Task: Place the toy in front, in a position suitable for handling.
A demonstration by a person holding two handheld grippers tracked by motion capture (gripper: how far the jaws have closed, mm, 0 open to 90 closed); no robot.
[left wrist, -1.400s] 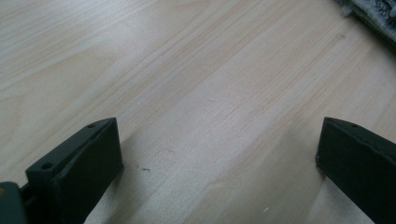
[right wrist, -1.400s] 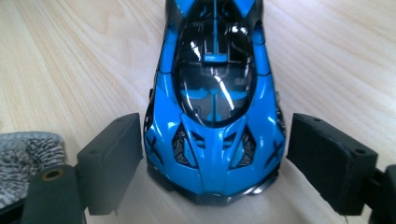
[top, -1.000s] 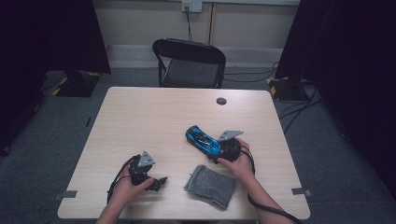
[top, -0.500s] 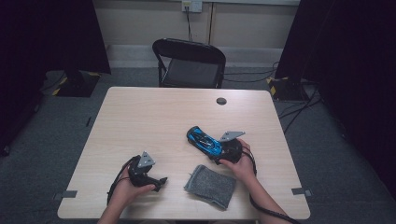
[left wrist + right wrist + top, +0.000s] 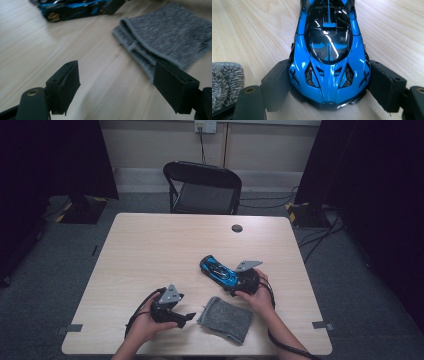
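Blue toy car (image 5: 329, 57) pinched in right gripper (image 5: 329, 87) jaws, left gripper (image 5: 120, 85) jaws spread, just closing, near grey cloth (image 5: 170, 37)

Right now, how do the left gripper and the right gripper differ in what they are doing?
The right gripper is shut on the blue toy car, a jaw pressed against each side; the left gripper is open with nothing between its jaws, which have just been closing a little. The right gripper sits beyond the grey cloth; the left gripper is beside the cloth's left edge, pointing at it. Both have black jaws and are hand-held low over the table.
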